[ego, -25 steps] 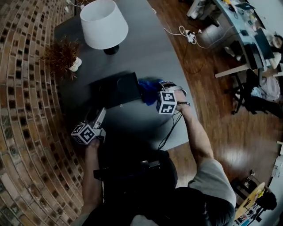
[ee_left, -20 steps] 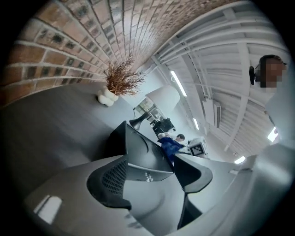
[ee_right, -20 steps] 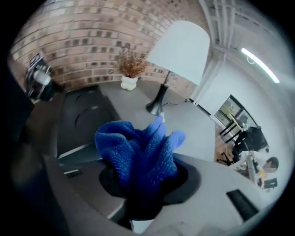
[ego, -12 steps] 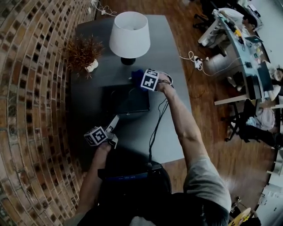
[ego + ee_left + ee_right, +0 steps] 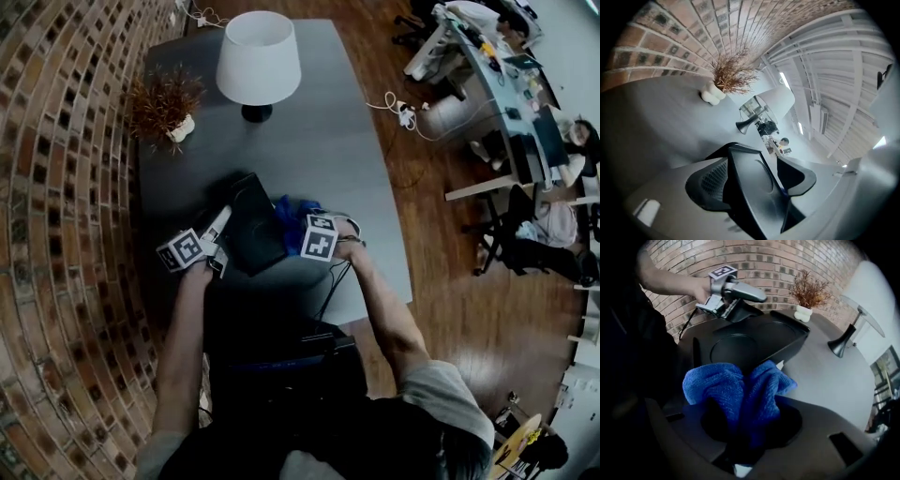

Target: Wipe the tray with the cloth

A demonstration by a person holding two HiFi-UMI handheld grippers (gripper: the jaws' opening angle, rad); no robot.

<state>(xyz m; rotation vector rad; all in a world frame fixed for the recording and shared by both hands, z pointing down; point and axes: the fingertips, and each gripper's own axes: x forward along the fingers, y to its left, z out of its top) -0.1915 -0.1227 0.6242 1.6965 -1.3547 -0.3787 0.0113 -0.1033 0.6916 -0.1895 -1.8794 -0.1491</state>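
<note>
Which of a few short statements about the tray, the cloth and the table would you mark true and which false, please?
1. The right gripper is shut on the blue cloth. True.
2. The black tray lies untouched by either gripper. False: the left gripper grips its edge.
3. The lamp on the table has a white shade. True.
4. The dried plant stands on the tray. False: it stands on the table near the brick wall, apart from the tray.

Brick wall beside a grey table (lamp on it), wood floor
</note>
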